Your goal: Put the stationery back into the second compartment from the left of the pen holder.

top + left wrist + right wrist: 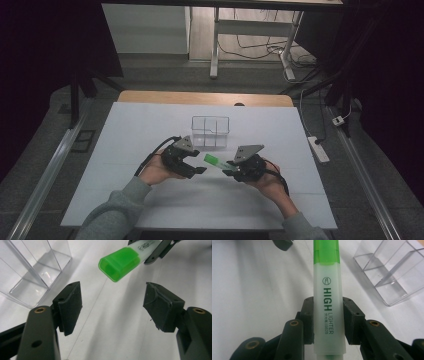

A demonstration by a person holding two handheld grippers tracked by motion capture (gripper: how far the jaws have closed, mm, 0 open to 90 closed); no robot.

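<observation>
- The right gripper (231, 171) has its two black jaws closed tight on the white translucent barrel of a green-capped highlighter pen (216, 161); in the right gripper view the pads (308, 320) press on both sides of the barrel (328, 312), just below the printed word "HIGH".
- The highlighter is held off the table, lying close to level in the high view, its green cap end pointing left toward the other gripper.
- The left gripper (201, 170) stands with its jaws wide apart and nothing between them; in the left gripper view its two black ribbed pads (70, 306) sit well apart over bare white table.
- In that same view the green cap (119, 263) hangs just beyond the open jaws, near them but touching neither pad.
- A clear plastic organiser box with inner dividers (210, 131) stands upright on the white table (150, 200), behind the two grippers and between them as seen from above; its compartments look empty.
- The box appears at the upper left in the left gripper view (30, 272) and at the upper right in the right gripper view (390, 272), apart from the highlighter in both.
- The person's hands, in grey sleeves (112, 215), hold the grippers near the middle of the table, a black cable (150, 155) trailing from the left one.
</observation>
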